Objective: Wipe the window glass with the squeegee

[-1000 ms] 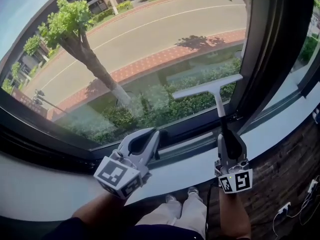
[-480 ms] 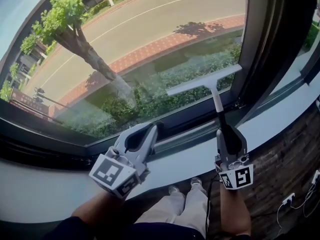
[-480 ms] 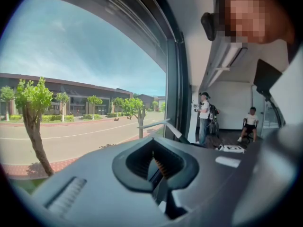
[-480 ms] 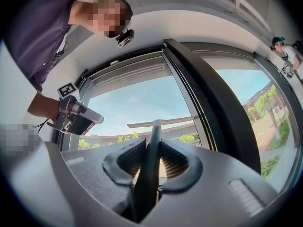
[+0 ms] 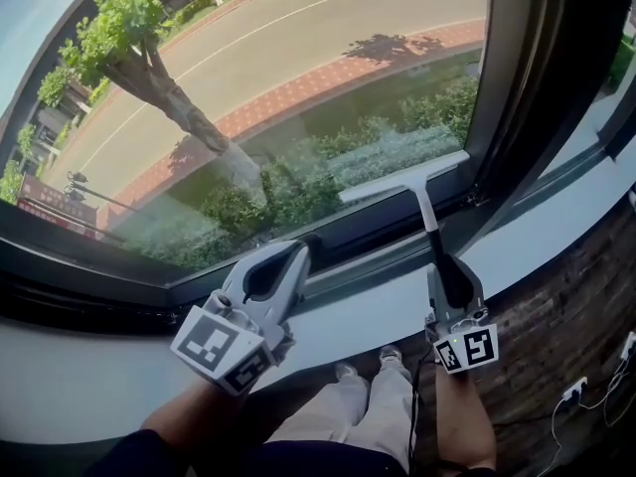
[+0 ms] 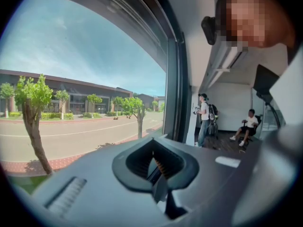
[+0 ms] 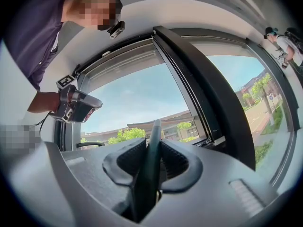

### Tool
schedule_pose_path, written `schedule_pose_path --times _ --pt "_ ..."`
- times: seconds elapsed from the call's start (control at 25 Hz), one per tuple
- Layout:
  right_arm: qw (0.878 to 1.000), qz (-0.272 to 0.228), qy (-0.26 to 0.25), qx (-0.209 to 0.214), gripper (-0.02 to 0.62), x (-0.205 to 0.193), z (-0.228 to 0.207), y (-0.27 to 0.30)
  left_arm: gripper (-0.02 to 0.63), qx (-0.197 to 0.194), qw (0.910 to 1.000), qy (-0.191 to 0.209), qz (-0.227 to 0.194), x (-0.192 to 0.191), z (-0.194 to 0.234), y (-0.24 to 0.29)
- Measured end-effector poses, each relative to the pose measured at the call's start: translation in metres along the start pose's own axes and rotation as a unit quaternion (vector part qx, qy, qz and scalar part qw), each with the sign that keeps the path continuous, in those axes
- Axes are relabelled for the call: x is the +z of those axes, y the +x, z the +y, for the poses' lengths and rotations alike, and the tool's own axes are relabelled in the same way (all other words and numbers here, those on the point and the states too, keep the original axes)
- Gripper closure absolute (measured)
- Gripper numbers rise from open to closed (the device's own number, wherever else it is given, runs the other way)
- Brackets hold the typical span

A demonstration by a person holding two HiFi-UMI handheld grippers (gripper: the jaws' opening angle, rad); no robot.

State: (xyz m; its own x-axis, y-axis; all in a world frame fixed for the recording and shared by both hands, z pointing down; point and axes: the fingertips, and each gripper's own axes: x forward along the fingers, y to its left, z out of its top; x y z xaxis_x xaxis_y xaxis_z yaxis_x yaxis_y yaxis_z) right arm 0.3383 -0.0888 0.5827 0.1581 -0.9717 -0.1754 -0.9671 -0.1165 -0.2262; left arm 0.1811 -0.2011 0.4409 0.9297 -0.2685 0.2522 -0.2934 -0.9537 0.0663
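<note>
Right claw (image 5: 445,269) is clamped tight on the squeegee (image 5: 405,180), pinching its dark handle edge-on. The white blade lies on the window glass (image 5: 298,97) low down, about 5 o'clock on the pane, just above the frame (image 5: 383,229). Left claw (image 5: 290,258) hangs at 9 o'clock from the right one, over the sill (image 5: 556,232), jaws pressed together with nothing between them

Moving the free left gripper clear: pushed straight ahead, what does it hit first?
Probably the lower window frame, right ahead of the left gripper. Depth is unclear, so it could be the glass just above.
</note>
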Motion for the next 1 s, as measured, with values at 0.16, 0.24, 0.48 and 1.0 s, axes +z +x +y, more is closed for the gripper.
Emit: schedule_pose_path --times 0.16,0.24,0.48,1.0 --pt "1.000 0.012 0.009 -0.004 0.492 -0.012 -0.003 -0.007 0.612 0.003 1.0000 -0.008 0.003 -0.003 -0.002 -0.003" --pt "1.000 0.021 0.018 -0.005 0.492 -0.022 -0.006 -0.010 0.612 0.006 0.9999 -0.012 0.005 -0.007 -0.001 -0.004" --pt "0.997 0.063 0.040 -0.003 0.492 -0.049 -0.016 -0.013 0.612 0.009 0.9997 -0.022 0.008 -0.010 0.004 -0.002" --pt "0.999 0.002 0.023 0.025 0.494 0.042 0.028 -0.008 0.612 0.056 0.9968 -0.048 -0.032 0.018 0.040 -0.027"
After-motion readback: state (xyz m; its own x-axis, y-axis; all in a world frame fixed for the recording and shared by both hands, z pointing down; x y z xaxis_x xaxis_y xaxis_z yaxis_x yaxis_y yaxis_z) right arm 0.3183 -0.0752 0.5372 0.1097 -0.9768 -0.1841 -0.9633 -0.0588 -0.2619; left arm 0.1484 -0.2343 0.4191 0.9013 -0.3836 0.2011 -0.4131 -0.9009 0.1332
